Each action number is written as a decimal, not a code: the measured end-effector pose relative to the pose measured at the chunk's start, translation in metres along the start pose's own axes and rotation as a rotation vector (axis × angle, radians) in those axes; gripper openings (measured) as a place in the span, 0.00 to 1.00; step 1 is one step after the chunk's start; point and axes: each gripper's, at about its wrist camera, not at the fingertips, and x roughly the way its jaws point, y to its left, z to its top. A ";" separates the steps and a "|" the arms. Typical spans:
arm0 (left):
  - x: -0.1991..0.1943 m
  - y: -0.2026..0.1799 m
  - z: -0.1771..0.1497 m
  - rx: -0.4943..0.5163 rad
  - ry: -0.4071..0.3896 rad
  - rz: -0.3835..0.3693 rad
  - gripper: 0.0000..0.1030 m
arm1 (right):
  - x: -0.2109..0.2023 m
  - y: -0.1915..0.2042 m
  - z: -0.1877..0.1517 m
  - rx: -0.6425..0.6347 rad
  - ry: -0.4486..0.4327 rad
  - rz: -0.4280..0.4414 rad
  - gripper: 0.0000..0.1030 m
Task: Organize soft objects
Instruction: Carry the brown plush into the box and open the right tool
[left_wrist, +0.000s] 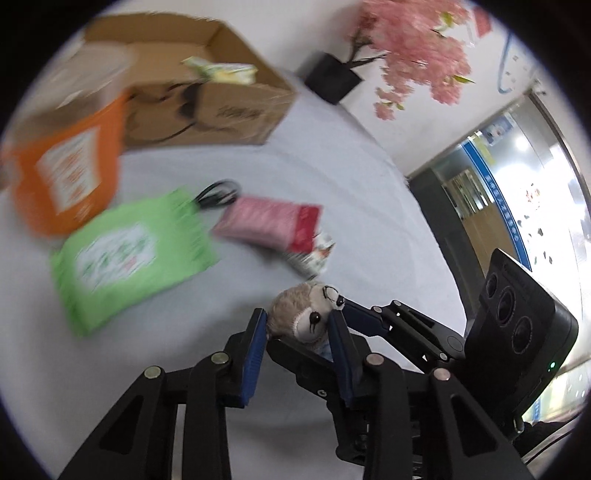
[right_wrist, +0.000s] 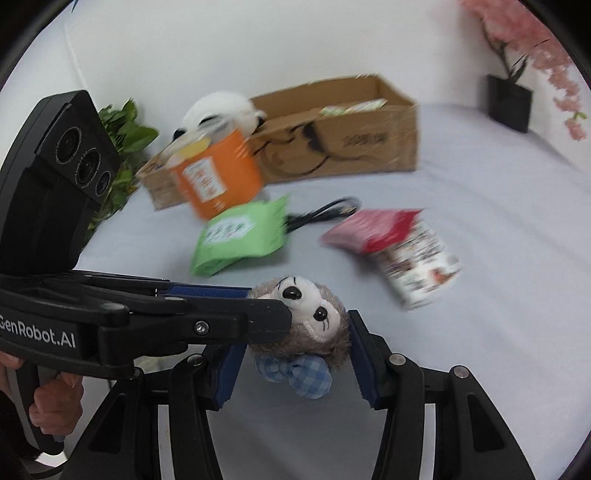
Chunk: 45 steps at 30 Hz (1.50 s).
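A small brown plush animal (right_wrist: 310, 325) with a white face and a blue checked bow sits above the white table. Both grippers close on its head. In the left wrist view the plush (left_wrist: 306, 317) sits between the blue pads of my left gripper (left_wrist: 299, 325). In the right wrist view my right gripper (right_wrist: 295, 347) has its pads on either side of the plush, and the left gripper's fingers (right_wrist: 221, 295) come in from the left and pinch it too. A green soft pack (right_wrist: 240, 236), a pink-red pack (right_wrist: 369, 229) and an orange pack (right_wrist: 218, 177) lie beyond.
A large open cardboard box (right_wrist: 343, 147) stands at the back with light packets inside. A smaller box (right_wrist: 159, 184) on the left holds a white plush (right_wrist: 218, 110). A printed cup (right_wrist: 421, 266) lies on its side. A black cable (right_wrist: 325, 214), a green plant (right_wrist: 122, 147) and a pink blossom pot (right_wrist: 509, 103) are around.
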 end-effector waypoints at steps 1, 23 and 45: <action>0.003 -0.006 0.007 0.017 -0.007 -0.011 0.32 | -0.007 -0.008 0.004 -0.003 -0.028 -0.028 0.49; -0.019 0.003 0.154 -0.092 -0.387 -0.009 0.31 | 0.007 -0.048 0.179 -0.266 -0.358 -0.067 0.49; -0.086 -0.001 0.149 0.054 -0.447 0.334 0.10 | 0.052 -0.052 0.213 -0.083 -0.216 0.034 0.40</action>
